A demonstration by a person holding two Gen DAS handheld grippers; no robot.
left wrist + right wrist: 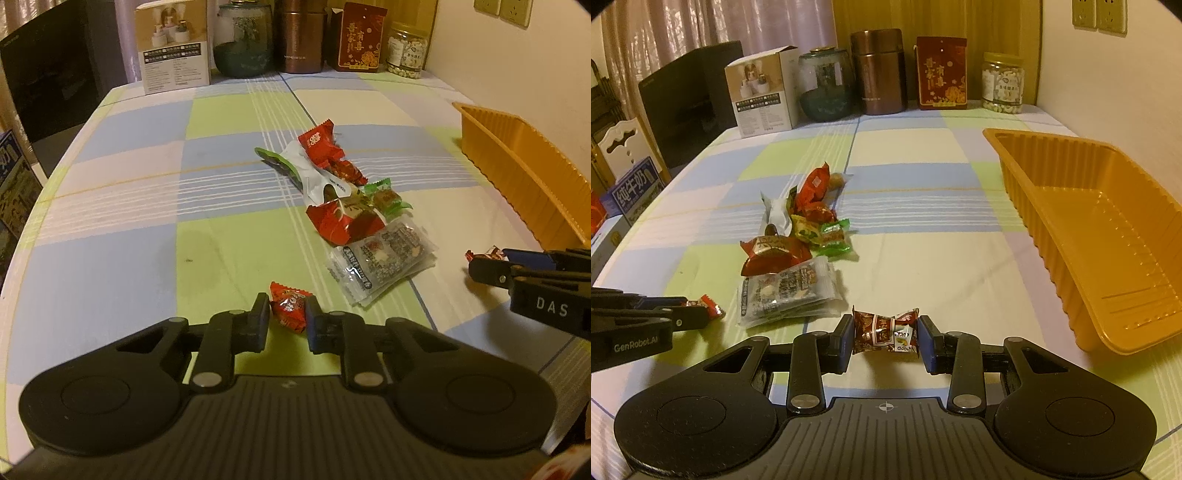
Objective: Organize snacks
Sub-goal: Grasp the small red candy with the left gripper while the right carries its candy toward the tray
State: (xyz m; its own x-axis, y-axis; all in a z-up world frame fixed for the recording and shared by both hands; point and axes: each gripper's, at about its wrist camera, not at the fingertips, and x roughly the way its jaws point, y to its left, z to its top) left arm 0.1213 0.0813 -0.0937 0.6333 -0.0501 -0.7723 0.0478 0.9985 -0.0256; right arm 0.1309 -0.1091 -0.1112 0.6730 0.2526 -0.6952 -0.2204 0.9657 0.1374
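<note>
Left tool point(287, 312) clamped on a small red wrapped candy point(290, 304), pads pressing its sides, low over the checked surface point(110, 206). Right tool point(885, 332) clamped on a brown-and-white wrapped candy point(884, 330), gripped end to end across the twisted wrapper. Orange plastic tray point(1108, 266) empty, well apart to the right of the right tool. Remaining snack pile point(798, 251) near the middle of the surface: red packets, green-wrapped sweets, a white pouch, and clear sachets point(790, 295) nearest the tools.

Judged light and small, both candies: crinkly film over a firm core, likely slippery where the foil is smooth. Best held across the solid body rather than by the twisted ends, which would fold and slip; a grip on wrapper tails alone probably loose. Flat sachets likely floppy and thin, hard to pinch off the surface unless taken by an edge. No fragility to fear beyond crushing soft sweets with too hard a squeeze.
</note>
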